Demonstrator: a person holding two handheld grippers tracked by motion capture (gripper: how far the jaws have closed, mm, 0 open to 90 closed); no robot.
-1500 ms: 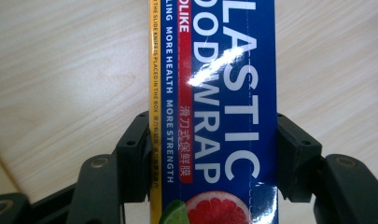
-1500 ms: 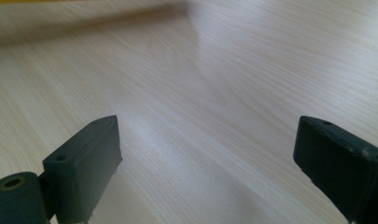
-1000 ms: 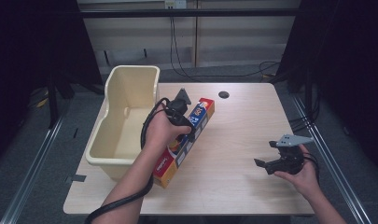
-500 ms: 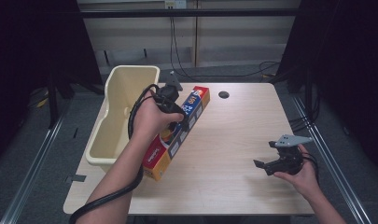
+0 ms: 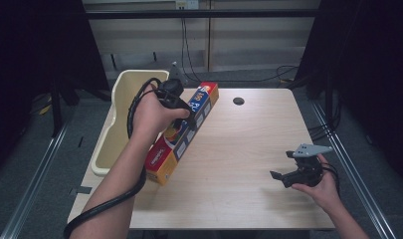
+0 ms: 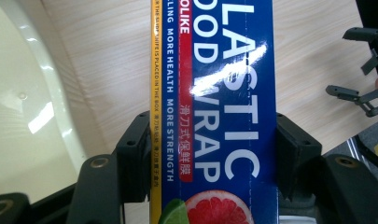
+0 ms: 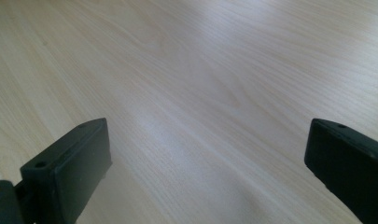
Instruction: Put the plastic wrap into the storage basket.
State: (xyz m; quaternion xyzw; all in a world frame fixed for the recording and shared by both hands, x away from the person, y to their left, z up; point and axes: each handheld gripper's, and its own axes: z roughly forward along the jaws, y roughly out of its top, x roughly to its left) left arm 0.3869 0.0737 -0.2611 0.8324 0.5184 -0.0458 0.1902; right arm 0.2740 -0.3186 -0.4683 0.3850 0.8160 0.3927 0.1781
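Wrap box (image 5: 181, 133): long, thin carton, printed "PLASTIC FOOD WRAP". It lies diagonally over the left half of the desk (image 5: 249, 149), far end near the tub (image 5: 120, 119), near end toward the front-left edge. I can't tell whether it's lifted or resting on the desk.

My left gripper (image 6: 210, 154) has it across the narrow width, fingers (image 6: 133, 158) pinching both long sides near mid-length. In the high view my hand (image 5: 151, 115) covers the grip.

Handling, my read: light, stiff along its length, but cardboard walls cave under hard squeeze. Glossy print, so likely a bit slick. A hold off-centre would let it pivot; mid-length across the short side looks like the right place.

Right gripper (image 5: 294, 173) is well apart at the desk's front right, fingers (image 7: 72, 163) spread wide with bare wood between them, holding nothing.

Hard to make out:
- box underside and any gap under it
- lower end of the box is cut off in the left gripper view
- tub's inside mostly hidden behind my arm; what shows looks bare
- small dark hole (image 5: 238, 101) at the desk's far side, purpose unclear
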